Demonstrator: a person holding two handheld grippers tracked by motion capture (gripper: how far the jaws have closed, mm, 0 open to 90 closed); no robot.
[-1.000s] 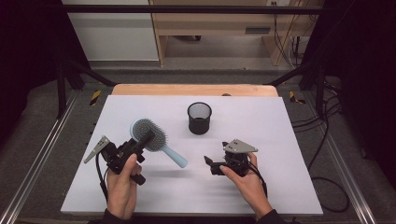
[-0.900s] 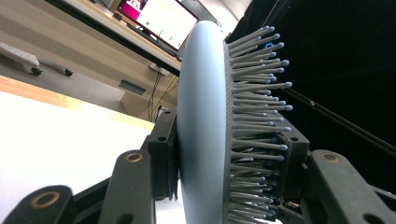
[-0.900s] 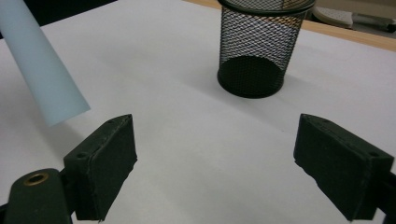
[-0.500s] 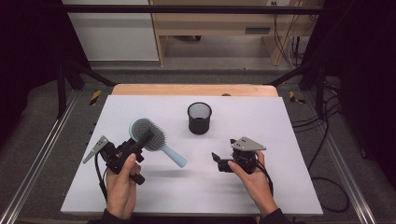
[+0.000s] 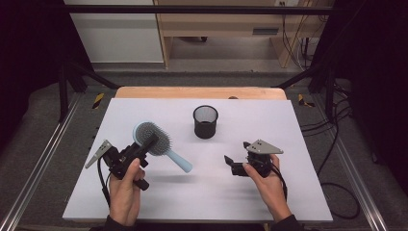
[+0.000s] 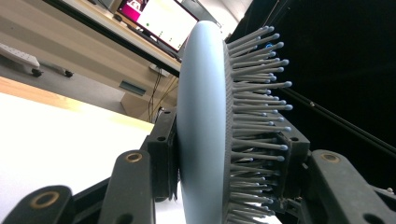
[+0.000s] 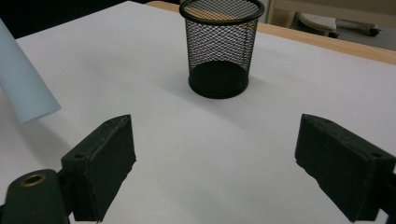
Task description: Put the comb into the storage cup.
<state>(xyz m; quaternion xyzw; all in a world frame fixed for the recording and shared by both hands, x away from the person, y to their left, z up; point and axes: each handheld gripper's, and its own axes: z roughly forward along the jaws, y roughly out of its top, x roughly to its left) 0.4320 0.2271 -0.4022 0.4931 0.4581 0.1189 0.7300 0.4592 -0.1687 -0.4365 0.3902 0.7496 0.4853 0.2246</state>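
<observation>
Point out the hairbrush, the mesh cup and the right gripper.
hairbrush (image 5: 153, 138), high view, on the bristled head.
mesh cup (image 7: 219, 51), right gripper view, on its wire wall.
right gripper (image 5: 230, 163), high view, between its open fingertips.

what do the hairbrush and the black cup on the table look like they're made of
The hairbrush, clamped in the left tool, looks like moulded plastic: a smooth, matte pale-blue back and handle, with grey pins ending in small ball tips, possibly on a soft pad. The black cup looks like wire mesh, probably painted metal: you can see through its woven wall, under a solid rim.
</observation>
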